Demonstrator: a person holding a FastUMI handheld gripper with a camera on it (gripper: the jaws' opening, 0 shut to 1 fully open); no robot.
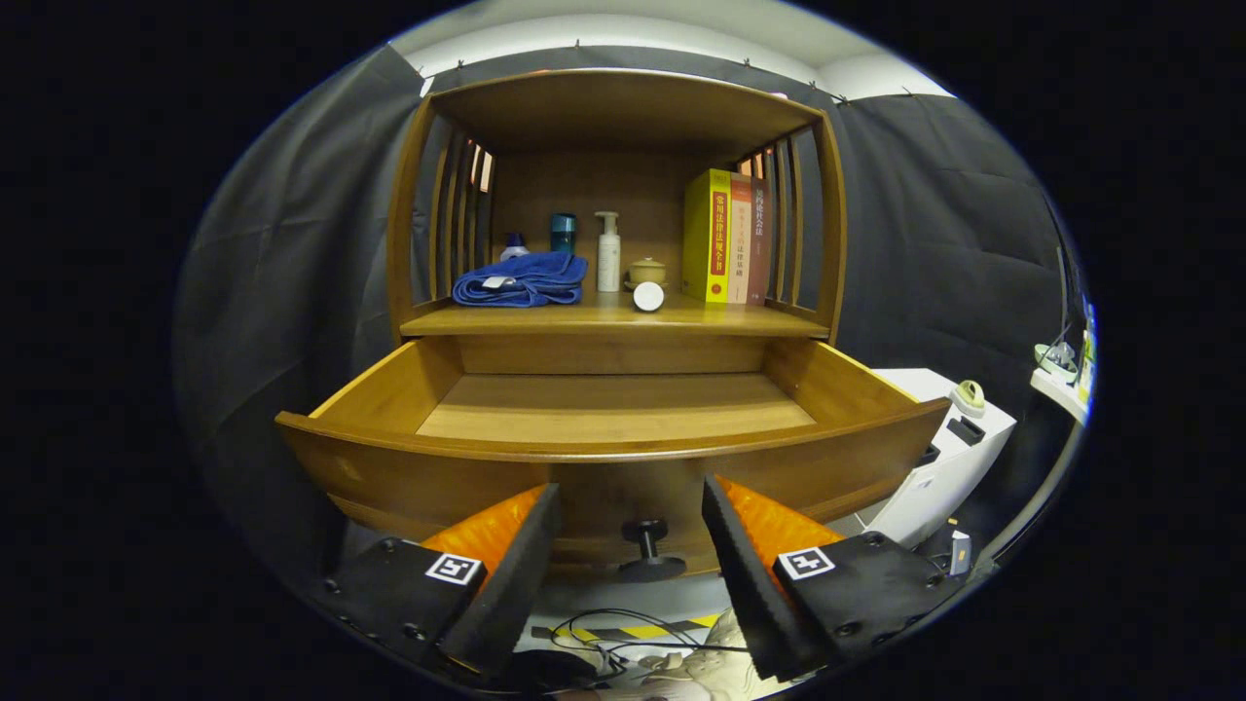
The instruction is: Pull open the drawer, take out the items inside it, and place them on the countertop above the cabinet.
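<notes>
Dark cloth hung behind the wooden cabinet (pixel 613 195), and at its foot the task's thing, the wide brown wooden drawer (pixel 613 404), stood pulled well out toward the gripper (pixel 631 545), its bare floor showing nothing inside as far as I could see, though the near corners behind the front panel were hidden. The claw hovered spread apart, its two fingers either side of the drawer's small dark round knob (pixel 645 550), touching neither it nor anything else. Above the drawer, on the countertop (pixel 545 319), lay a folded blue towel (pixel 521 279), a teal cup (pixel 563 234), a white pump bottle (pixel 608 253), a small tan lidded pot (pixel 646 271), a white round disc (pixel 648 296) and a row of upright books (pixel 725 239). To my eye the opening and emptying steps looked done; the next move would call for checking the hidden near corners before backing away. A white appliance (pixel 939 458) stood beside the cabinet.
</notes>
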